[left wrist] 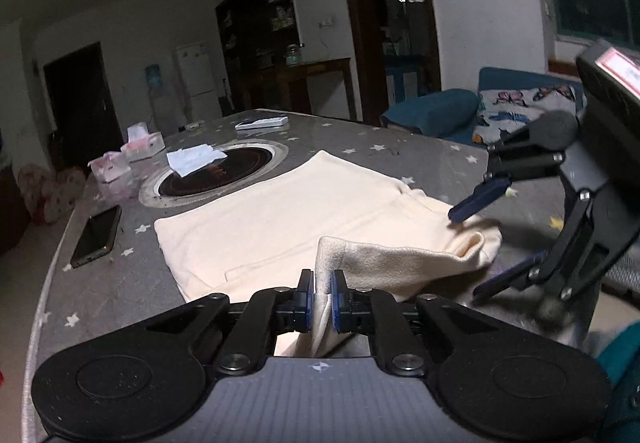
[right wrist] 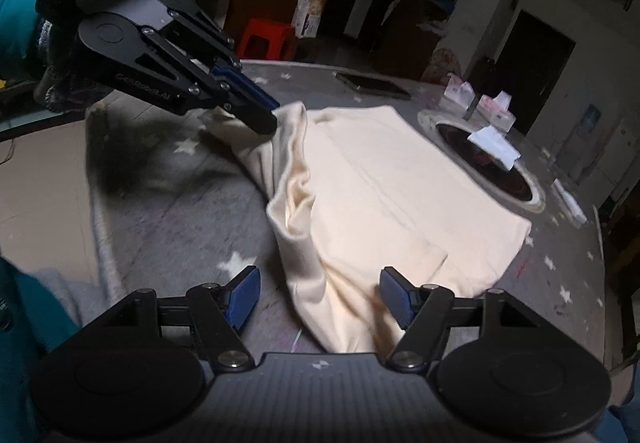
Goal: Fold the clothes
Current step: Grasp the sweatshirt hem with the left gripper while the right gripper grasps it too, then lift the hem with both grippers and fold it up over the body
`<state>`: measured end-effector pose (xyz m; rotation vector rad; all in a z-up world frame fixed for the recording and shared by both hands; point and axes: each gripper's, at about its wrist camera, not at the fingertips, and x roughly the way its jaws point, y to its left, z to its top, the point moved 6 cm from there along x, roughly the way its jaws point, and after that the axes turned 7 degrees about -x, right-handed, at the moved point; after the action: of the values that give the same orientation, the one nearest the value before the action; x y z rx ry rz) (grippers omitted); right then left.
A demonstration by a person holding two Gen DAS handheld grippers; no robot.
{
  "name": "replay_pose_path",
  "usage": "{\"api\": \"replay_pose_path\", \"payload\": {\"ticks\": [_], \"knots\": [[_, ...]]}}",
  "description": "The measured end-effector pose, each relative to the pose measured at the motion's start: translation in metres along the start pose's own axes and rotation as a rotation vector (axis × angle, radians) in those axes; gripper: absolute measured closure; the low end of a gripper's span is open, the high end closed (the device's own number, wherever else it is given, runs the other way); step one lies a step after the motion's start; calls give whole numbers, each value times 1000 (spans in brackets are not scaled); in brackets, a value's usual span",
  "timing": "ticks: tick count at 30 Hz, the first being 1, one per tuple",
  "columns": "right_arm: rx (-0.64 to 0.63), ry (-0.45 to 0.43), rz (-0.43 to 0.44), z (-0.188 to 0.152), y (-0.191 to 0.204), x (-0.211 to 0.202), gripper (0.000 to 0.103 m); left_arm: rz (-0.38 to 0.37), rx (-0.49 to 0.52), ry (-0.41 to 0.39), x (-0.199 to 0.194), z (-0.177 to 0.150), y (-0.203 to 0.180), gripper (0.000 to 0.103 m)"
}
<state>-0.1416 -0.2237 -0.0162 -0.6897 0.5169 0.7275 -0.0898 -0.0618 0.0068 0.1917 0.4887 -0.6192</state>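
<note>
the cream garment [left wrist: 280, 211] lies spread flat across the grey star-print tablecloth [left wrist: 120, 283], its far edge just beside the round black cooktop [left wrist: 216, 171] set into the table. the left gripper [left wrist: 322, 285] is clenched on the garment's near edge, blue pads pinching a bunched fold of cloth that rises between them. from the right wrist view that same left gripper [right wrist: 268, 119] bites the lifted corner, and a ridge of fabric runs from there down toward the camera.

the right gripper [right wrist: 318, 295] stands released, pads apart on either side of the garment's near corner; cloth lies between them, though the right pad seems to brush it and i can't tell if it presses. in the left wrist view the right gripper [left wrist: 480, 243] hangs just beside the garment, its upper fingertip over the rolled fold.

nearer than the cooktop, a dark phone [left wrist: 96, 237] rests on the tablecloth, well apart from the garment. a white paper [left wrist: 196, 159] lies across the cooktop's rim, and pink tissue packs [left wrist: 128, 151] sit beyond it.
</note>
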Motion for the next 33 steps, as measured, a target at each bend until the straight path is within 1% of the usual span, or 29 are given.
{"api": "replay_pose_path", "payload": {"ticks": [2,4,5,6,9,10,12,13,14,18,19,20,22,23,24,26,28,33], "knots": [[16,-5,4,2,-2,5,46,-3,-17,5,2,0,2,93],[42,-3,15,3,-4,11,55,-5,-19,14,1,-2,2,93],[59,3,17,3,-5,13,66,-5,-14,17,0,-4,2,89],[73,7,18,3,-6,14,77,-3,-5,22,-1,-6,1,89],[143,6,23,3,-17,13,87,13,26,41,-7,-15,0,85],[164,0,25,3,-21,12,88,22,40,47,-9,-18,0,82],[201,-12,26,5,-28,10,89,47,77,58,-13,-25,0,70],[209,-18,24,6,-30,9,90,59,95,60,-14,-29,0,62],[212,-23,23,7,-32,8,90,68,115,61,-15,-32,-1,60],[219,-36,16,10,-33,7,90,86,212,67,-16,-44,-7,60],[221,-38,13,11,-33,7,91,87,229,69,-15,-46,-9,64],[223,-43,10,10,-32,7,91,86,240,74,-13,-48,-9,77],[225,-52,3,9,-30,5,92,82,236,81,-10,-49,-8,89],[226,-56,-1,9,-30,4,93,79,226,77,-11,-48,-7,94],[228,-61,-4,9,-29,3,93,75,217,74,-12,-47,-7,96],[236,-72,-8,8,-27,0,94,68,197,64,-14,-45,-6,98],[238,-83,-14,8,-27,-4,94,59,176,48,-21,-40,-7,98],[222,-125,-22,11,-25,-28,94,35,161,10,-43,-30,-17,98]]}}
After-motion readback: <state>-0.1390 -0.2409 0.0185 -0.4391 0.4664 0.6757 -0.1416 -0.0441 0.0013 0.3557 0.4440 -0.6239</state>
